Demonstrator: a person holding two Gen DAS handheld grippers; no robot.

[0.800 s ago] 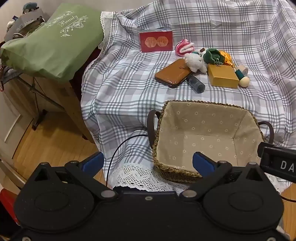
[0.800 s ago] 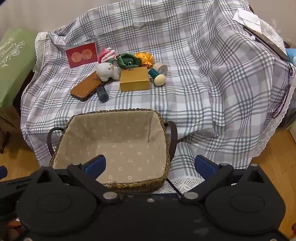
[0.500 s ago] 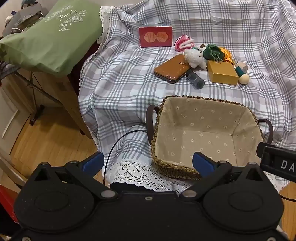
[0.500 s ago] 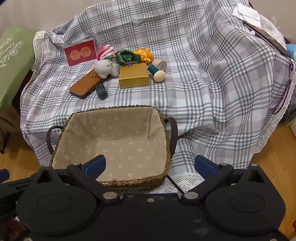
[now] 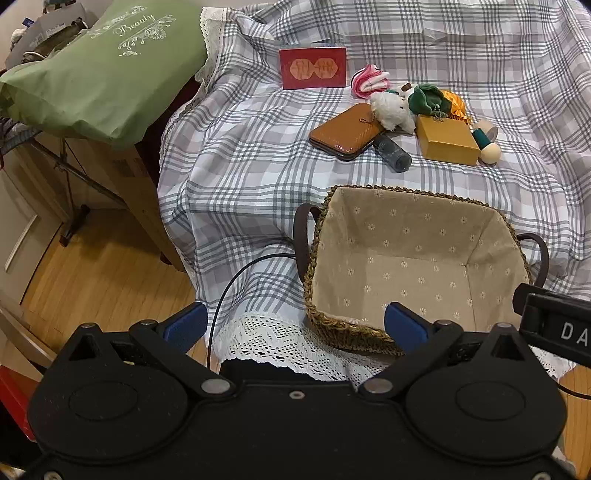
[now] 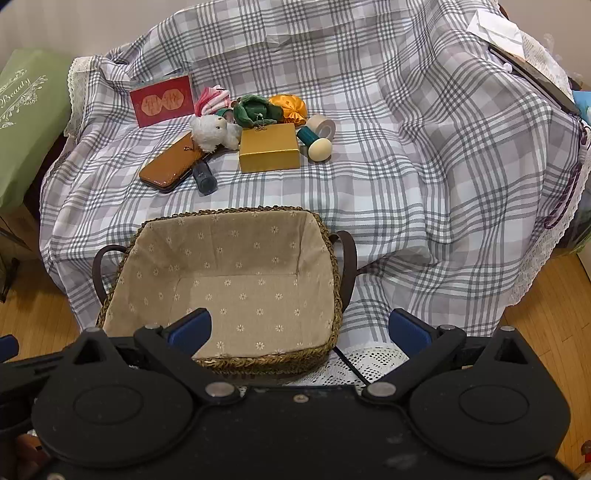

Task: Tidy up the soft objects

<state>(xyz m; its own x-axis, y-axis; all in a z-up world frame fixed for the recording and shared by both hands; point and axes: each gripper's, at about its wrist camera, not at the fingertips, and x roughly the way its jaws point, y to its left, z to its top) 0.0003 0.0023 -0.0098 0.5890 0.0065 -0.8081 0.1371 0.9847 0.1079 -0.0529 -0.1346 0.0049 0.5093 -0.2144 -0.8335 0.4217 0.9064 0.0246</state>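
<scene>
Basket (image 6: 122,258): open-topped, interior unobstructed. Bare cloth (image 6: 369,177) between basket and clutter (image 6: 240,125); the clutter packed tight, items touching.

We see a wooden floor (image 5: 92,266) below, a checked cloth (image 6: 424,155) draped over the furniture, a pale wall (image 6: 55,22) behind, and a green bag (image 5: 96,70) resting at left.

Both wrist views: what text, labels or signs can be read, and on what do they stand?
"Beauty": white script on the green bag, also seen at the left edge of the right wrist view.
"DA": white letters, cut off by the frame edge, on the black gripper part.
Red card: gold emblem, characters too blurred to read.
</scene>
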